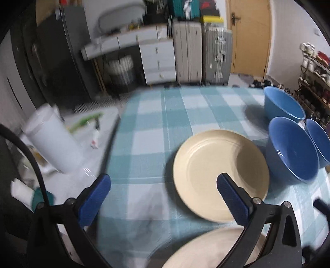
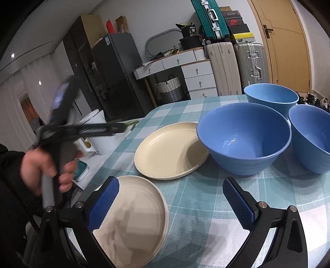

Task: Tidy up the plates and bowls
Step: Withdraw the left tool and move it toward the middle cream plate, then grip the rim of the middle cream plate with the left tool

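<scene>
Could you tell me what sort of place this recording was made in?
Most likely a lived-in home, a dining corner doubling as storage: a checked tablecloth on the table, a refrigerator, and suitcases parked by a wooden door.

Background: dark refrigerator (image 2: 115, 76), white drawer unit (image 2: 196, 76) with woven basket (image 2: 170, 88) beneath, two upright suitcases (image 2: 237, 68), wooden door (image 2: 288, 45), pale grey wall (image 2: 148, 18).

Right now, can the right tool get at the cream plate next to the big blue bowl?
Probably yes. The right tool is open and holds nothing, and bare tablecloth lies between it and the cream plate's near rim. The blue bowl crowds only the plate's far right edge.
</scene>
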### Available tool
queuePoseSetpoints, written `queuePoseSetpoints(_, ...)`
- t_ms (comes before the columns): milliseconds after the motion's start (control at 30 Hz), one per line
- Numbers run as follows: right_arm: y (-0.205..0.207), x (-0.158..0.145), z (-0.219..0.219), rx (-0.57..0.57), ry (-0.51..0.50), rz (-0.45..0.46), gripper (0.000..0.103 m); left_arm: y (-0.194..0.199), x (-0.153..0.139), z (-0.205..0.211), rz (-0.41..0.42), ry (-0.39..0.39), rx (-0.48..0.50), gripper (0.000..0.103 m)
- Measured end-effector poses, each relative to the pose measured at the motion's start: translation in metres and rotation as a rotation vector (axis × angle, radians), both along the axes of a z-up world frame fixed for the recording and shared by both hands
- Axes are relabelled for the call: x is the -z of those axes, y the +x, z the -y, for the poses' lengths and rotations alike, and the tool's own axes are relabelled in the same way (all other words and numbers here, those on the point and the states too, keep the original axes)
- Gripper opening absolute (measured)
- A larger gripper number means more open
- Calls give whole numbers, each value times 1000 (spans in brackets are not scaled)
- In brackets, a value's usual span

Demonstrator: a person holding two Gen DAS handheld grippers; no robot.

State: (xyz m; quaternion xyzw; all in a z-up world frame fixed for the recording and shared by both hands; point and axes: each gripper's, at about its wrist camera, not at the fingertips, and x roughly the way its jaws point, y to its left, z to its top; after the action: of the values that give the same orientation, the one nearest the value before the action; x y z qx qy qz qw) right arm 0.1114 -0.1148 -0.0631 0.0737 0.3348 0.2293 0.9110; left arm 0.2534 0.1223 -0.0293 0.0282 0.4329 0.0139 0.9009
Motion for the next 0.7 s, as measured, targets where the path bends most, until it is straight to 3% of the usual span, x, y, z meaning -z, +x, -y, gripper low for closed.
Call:
queuePoseSetpoints(233,-1,-1,-8,-23,-63,43,102,51,55,1,-200,-71,-2,103)
queuePoseSetpoints(433,1,2,-14,-27,-115,54,102,63,77,2,-269,-118,13,98)
queuePoseSetpoints(567,5,4,-16,-24,-110,47,102,66,86,-1,-307,-155,4,75)
queuePoseSetpoints(633,6,4,-18,-30,-105,41,102,66,90,-3,-326,-180,6,56)
queuePoseSetpoints(700,6,5,-20,-31,-110,41,102,64,90,-2,-318,-156,7,50)
